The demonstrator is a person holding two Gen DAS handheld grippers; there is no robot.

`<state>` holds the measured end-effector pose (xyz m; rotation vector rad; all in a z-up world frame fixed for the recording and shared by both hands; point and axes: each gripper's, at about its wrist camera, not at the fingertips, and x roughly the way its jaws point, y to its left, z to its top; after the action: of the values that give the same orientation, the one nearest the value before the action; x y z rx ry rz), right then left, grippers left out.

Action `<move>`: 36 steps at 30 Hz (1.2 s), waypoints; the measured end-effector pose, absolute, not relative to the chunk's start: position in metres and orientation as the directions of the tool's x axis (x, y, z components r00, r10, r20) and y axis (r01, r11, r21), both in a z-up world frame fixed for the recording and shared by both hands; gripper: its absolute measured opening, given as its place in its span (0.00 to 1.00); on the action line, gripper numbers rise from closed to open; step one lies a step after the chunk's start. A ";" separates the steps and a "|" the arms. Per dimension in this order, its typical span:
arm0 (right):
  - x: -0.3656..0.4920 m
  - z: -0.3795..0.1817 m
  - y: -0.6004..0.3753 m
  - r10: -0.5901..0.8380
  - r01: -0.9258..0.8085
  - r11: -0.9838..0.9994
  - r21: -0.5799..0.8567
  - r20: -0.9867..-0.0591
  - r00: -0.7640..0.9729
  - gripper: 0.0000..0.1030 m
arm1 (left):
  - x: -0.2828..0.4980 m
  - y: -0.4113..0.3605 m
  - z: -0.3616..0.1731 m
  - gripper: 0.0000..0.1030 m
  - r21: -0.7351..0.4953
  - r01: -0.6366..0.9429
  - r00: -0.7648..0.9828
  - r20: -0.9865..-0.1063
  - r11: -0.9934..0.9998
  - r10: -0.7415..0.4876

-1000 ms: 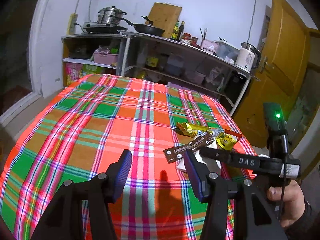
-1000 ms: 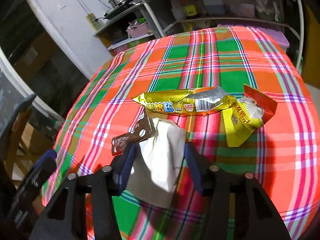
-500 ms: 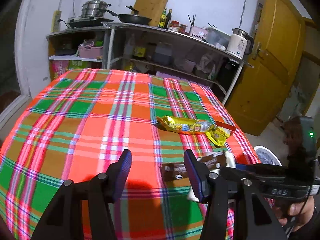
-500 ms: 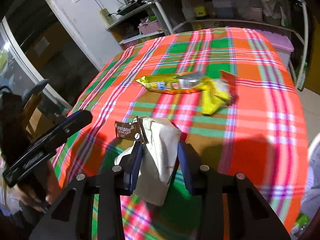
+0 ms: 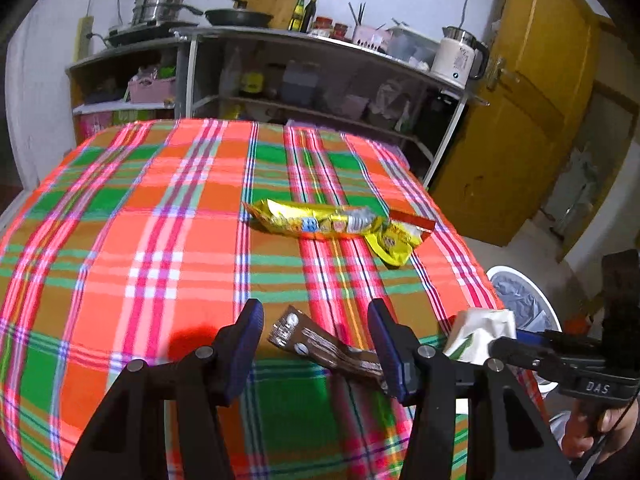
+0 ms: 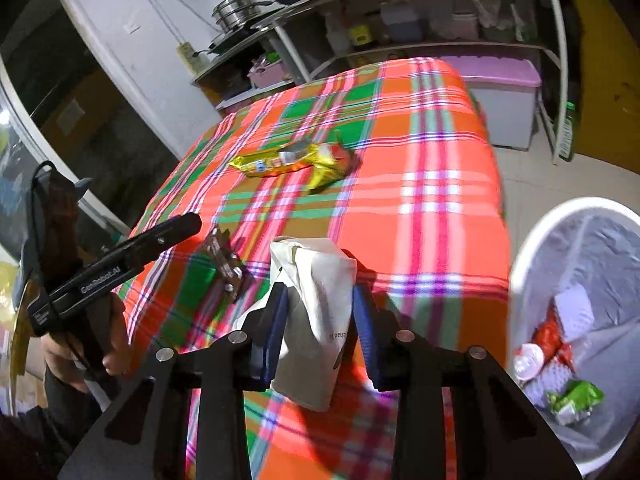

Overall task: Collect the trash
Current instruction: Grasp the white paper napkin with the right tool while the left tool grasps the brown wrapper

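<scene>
The left gripper (image 5: 316, 344) is held over the near edge of the plaid tablecloth (image 5: 160, 240). Its jaws stand spread and press on nothing. A brown snack wrapper (image 5: 320, 346) lies on the cloth between the two blue pads (image 5: 250, 344); its far end passes behind the right-hand pad, and contact there cannot be confirmed. In the right wrist view the same left gripper (image 6: 172, 232) enters from the left edge, with the person's hand (image 6: 86, 344) on its handle.

Further back on the table, a gold foil wrapper (image 5: 312, 222) lies flat. A yellow packet with a red torn flap (image 5: 396, 238) lies touching its right end. Both rest on the cloth, well apart from either gripper.

The right gripper (image 6: 318, 312) pinches a crumpled white paper bag (image 6: 316, 308). Its jaws have just been closing, with the bag between them. Both pads press into the bag's sides, and the bag hangs clear of the table, near the table's right corner. The bag's upper part stands above the fingers; its lower part droops below them.

To the right, on the floor beside the table, stands a white trash bin (image 6: 532, 240) with a grey liner. It holds several discarded items, including red and green wrappers (image 6: 576, 396). The bag is near the bin but not over its opening.
</scene>
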<state>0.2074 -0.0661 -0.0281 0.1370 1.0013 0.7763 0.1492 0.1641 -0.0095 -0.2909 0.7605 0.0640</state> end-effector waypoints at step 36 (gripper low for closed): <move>0.175 0.001 -0.123 0.649 -0.493 0.749 0.442 -0.640 0.412 0.33 | 0.117 0.081 0.015 0.20 -0.201 -0.066 0.770 -0.633 0.977 -0.079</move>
<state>0.1754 -0.1229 0.0010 0.1957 0.8913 0.7243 0.1170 0.0807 0.0151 -0.2176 0.6929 -0.0070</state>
